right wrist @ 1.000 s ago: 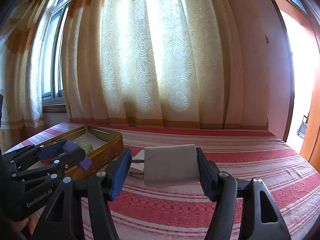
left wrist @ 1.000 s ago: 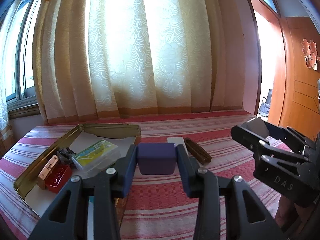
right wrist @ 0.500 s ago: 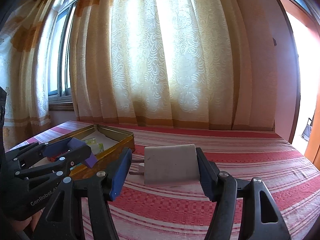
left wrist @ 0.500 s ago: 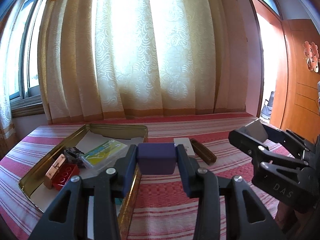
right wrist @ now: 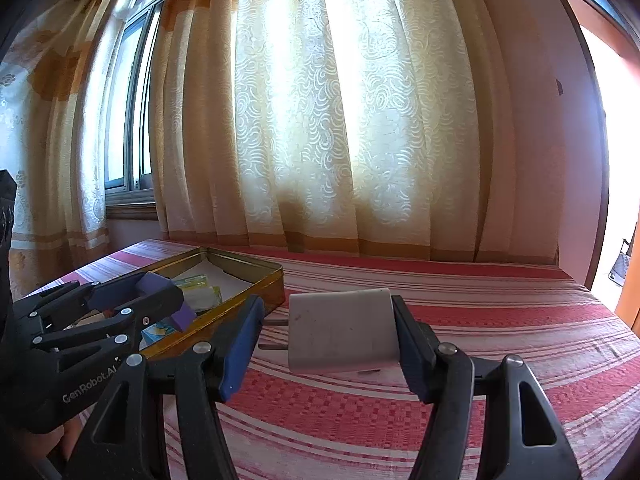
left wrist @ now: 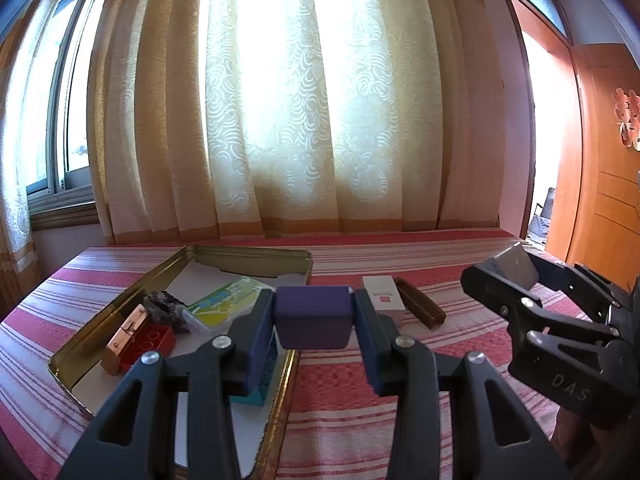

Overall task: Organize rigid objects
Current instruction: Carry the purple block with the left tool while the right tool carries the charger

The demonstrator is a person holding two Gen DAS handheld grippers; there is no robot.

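Observation:
My left gripper point(left wrist: 313, 307) is shut on a purple block point(left wrist: 312, 322) and holds it in the air over the near right edge of a gold tin tray point(left wrist: 248, 254). My right gripper point(right wrist: 328, 332) is shut on a white charger plug point(right wrist: 342, 330), its two prongs pointing at the left finger, above the striped red bedspread point(right wrist: 460, 320). In the left wrist view the right gripper point(left wrist: 510, 270) shows at the right with the plug point(left wrist: 518, 266). In the right wrist view the left gripper point(right wrist: 170, 300) shows at the left with the block point(right wrist: 154, 282).
The tray holds a red brick point(left wrist: 152, 340), a copper-coloured piece point(left wrist: 124, 332), a dark lump point(left wrist: 166, 305), a green-and-yellow packet point(left wrist: 224, 303) and a teal box point(left wrist: 260, 384). A white box point(left wrist: 382, 300) and a brown comb point(left wrist: 420, 309) lie right of it. Curtains hang behind.

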